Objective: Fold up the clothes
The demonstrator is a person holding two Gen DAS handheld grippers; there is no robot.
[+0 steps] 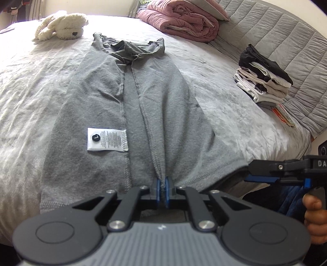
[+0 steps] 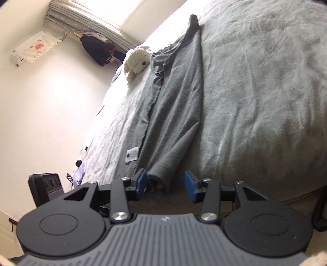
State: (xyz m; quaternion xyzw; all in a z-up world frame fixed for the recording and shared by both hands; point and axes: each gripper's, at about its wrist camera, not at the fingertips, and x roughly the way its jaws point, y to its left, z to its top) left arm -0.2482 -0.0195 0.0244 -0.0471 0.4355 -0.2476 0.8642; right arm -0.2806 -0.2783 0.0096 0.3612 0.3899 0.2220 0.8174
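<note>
On the far left of the bed [image 1: 235, 114], near its head, a white plush toy [image 1: 61, 24] lies on the pale cover. Just right of it, a grey shirt [image 1: 98, 106] stretches flat and inside out down the middle of the bed, both sides folded toward the centre, with a white care label [image 1: 107, 139] on its left half. At the near hem the left hand-held gripper [image 1: 163, 188] has its blue pads pressed together on a bunched seam of the shirt. Further right, the right hand-held gripper [image 2: 165, 183] is spread wide at the bed's edge, the shirt's folded right corner lying between its pads, close to the left pad. Behind, a folded pink blanket [image 1: 179, 18] lies by the grey headboard [image 1: 286, 36], and a stack of folded clothes [image 1: 263, 79] sits at the far right
</note>
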